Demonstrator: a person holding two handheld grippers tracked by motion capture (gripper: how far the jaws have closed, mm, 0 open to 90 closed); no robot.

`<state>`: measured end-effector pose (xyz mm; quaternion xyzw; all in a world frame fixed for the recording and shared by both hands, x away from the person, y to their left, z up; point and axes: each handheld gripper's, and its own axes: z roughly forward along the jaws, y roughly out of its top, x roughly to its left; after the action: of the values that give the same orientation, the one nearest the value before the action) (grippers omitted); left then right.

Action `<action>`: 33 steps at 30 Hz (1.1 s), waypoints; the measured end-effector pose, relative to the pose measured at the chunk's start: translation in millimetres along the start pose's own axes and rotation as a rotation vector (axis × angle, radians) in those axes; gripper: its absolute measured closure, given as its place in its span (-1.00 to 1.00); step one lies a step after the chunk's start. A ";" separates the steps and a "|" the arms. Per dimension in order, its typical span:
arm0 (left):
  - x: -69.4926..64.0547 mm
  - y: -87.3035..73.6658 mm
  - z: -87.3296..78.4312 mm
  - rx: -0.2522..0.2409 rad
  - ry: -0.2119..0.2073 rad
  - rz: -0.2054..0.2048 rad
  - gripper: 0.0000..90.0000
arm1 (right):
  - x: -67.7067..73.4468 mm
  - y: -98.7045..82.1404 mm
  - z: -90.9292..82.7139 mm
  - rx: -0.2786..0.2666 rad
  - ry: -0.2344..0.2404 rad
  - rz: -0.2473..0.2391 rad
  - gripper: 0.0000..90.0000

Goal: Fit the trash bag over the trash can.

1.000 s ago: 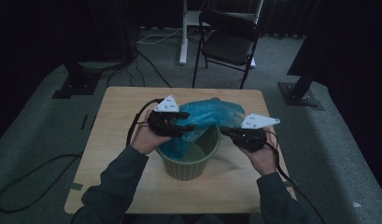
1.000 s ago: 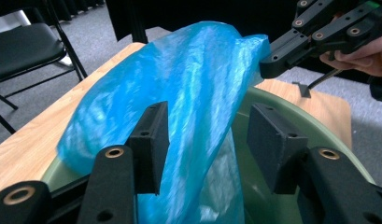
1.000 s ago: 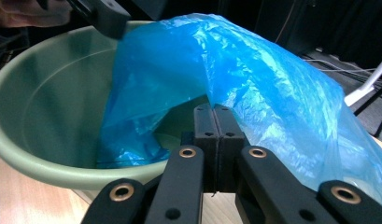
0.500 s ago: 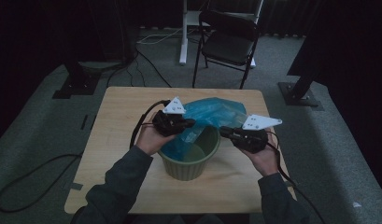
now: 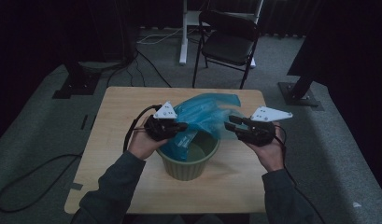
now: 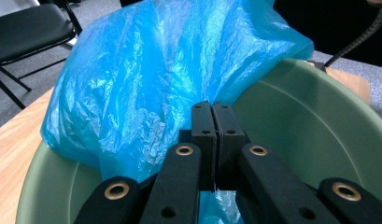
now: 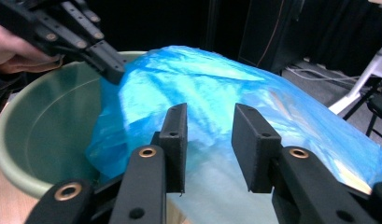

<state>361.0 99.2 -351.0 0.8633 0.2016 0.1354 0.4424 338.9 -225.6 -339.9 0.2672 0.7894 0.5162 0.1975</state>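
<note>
Wooden table [image 5: 123, 102], grey carpet [image 5: 34, 121], dark room.

bag [image 6: 146, 84]: thin blue plastic, shiny, crinkly
bucket [image 6: 314, 135]: green plastic, smooth, matt
table [image 5: 118, 107]: light wood, smooth

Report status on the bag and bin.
Left gripper shut on blue bag at the green bin rim. Right gripper open, jaws just opening, bag film beyond them. Nothing in the way.
</note>
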 end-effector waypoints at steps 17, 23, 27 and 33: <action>-1.5 -25.7 2.0 0.000 -0.011 -0.031 0.92 | -7.6 2.3 27.6 0.108 0.053 0.095 0.12; -2.6 -27.7 2.8 0.002 -0.014 -0.036 0.89 | -5.8 0.7 38.9 0.140 0.084 0.100 0.16; -3.9 -27.3 1.7 0.001 -0.016 -0.030 0.83 | -1.4 0.3 44.9 0.148 0.101 0.073 0.63; -0.9 -23.9 -10.1 -0.033 -0.008 -0.034 0.67 | 4.2 -0.1 41.7 0.144 0.117 0.024 0.97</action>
<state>350.5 118.6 -364.9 0.8529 0.2124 0.1276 0.4595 360.1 -193.4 -356.4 0.2593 0.8315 0.4751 0.1252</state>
